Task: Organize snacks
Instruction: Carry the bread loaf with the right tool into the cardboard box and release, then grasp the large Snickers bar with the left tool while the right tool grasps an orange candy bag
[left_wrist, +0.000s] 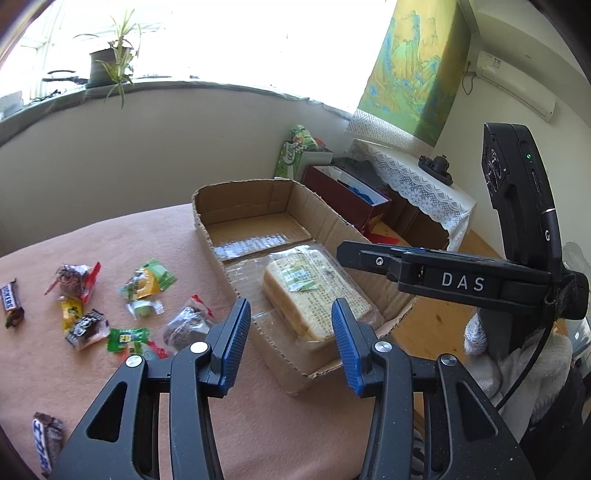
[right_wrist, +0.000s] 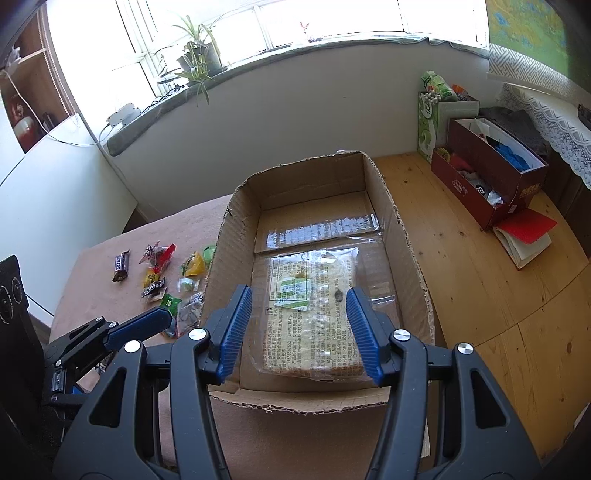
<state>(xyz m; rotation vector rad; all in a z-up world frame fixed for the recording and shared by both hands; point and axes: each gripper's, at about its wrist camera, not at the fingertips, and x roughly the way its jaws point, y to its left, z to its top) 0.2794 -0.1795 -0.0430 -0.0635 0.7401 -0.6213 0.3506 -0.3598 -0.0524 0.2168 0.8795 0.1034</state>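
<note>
A cardboard box (right_wrist: 406, 240) sits on the table (left_wrist: 110, 229), which has a pink cloth on it. The box is open at the top. Inside the box, at the end near the cameras, lies a loaf of sliced bread (right_wrist: 314, 314) in a clear bag with a green and white label. The far end of the box floor shows only a strip of shiny tape.

The right claw (right_wrist: 299, 332) hangs over the near end of the box, right above the bread. Its blue fingers are spread wide and hold nothing. The left claw (left_wrist: 291, 347) is over the near left wall of the box. Its fingers are spread wide too, and it holds nothing.

To the left of the box, small snacks lie spread on the cloth. A Snickers bar (left_wrist: 11, 302) is the farthest from the box. A snack in a red and clear wrapper (left_wrist: 75, 282) lies closer to the box. Closer still is a green and yellow packet (left_wrist: 146, 282). A dark snack in a clear wrapper (left_wrist: 188, 325) lies just beside the box wall. A blue and white candy bar (left_wrist: 46, 443) lies alone, near the table edge.

Past the box, on the wood floor, stands a dark red box (right_wrist: 495, 166).
</note>
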